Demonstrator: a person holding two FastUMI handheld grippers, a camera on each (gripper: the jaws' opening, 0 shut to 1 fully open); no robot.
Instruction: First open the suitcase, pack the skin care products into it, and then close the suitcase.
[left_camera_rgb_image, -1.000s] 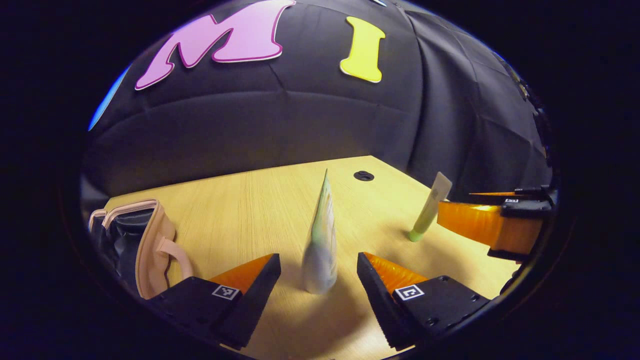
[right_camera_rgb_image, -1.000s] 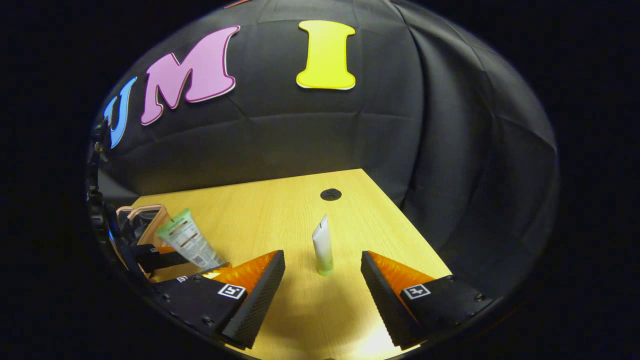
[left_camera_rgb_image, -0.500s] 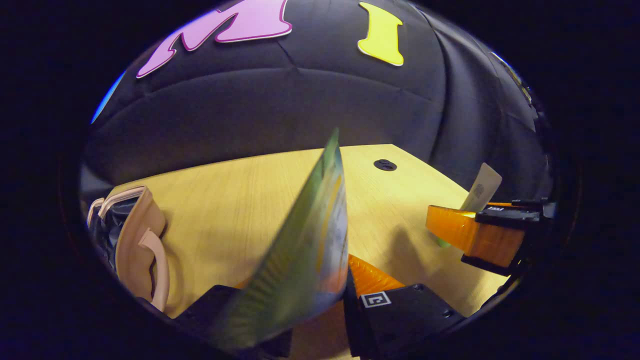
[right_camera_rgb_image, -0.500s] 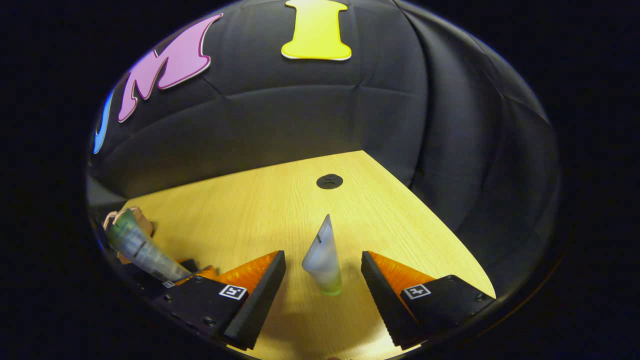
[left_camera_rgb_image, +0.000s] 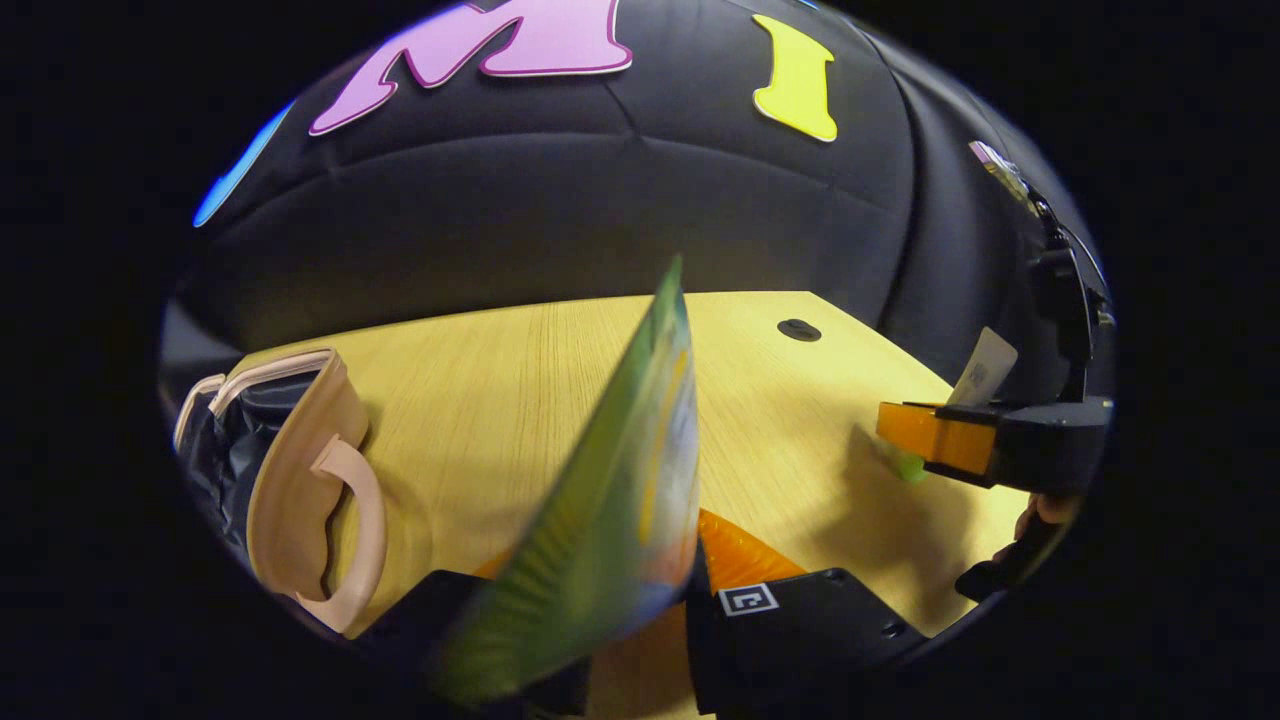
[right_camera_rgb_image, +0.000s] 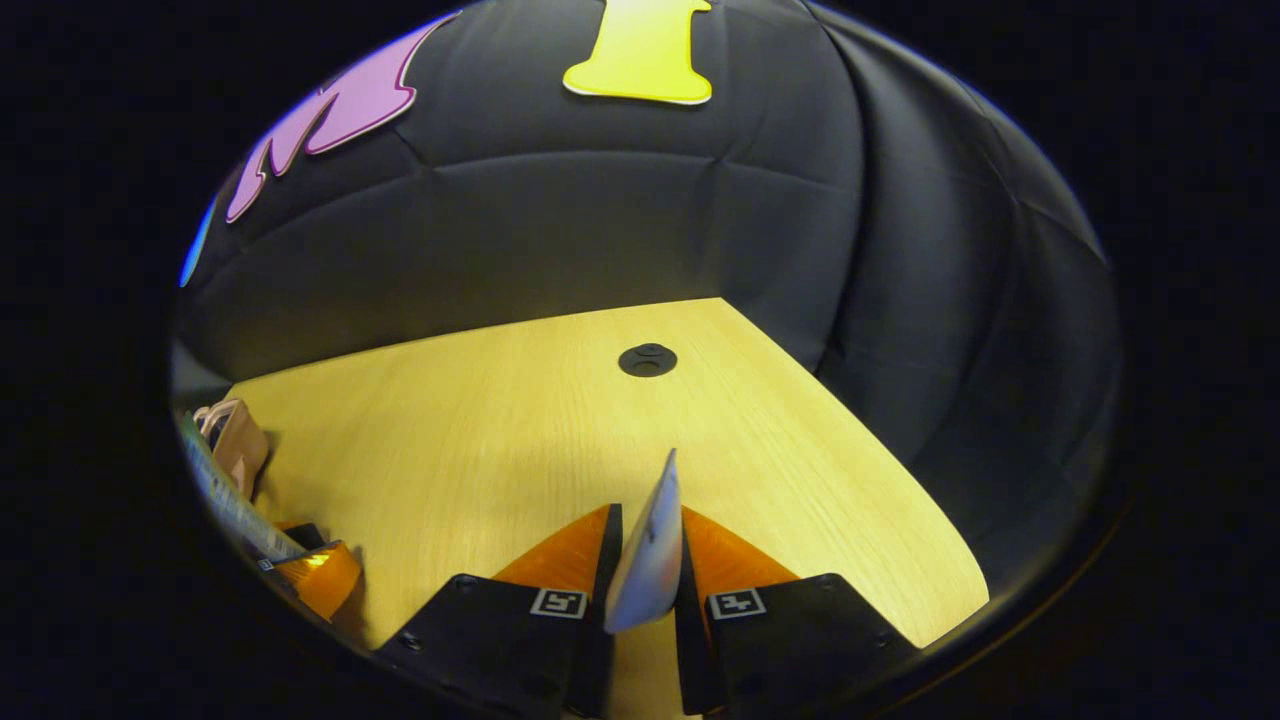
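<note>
Left gripper (left_camera_rgb_image: 640, 610) clamped tight, both fingers pressing a large green flat-ended plastic tube (left_camera_rgb_image: 610, 500) that tilts up between them. Right gripper (right_camera_rgb_image: 645, 590) closed on a small pale plastic tube (right_camera_rgb_image: 650, 550), fingers squeezing it, crimped end up.
</note>
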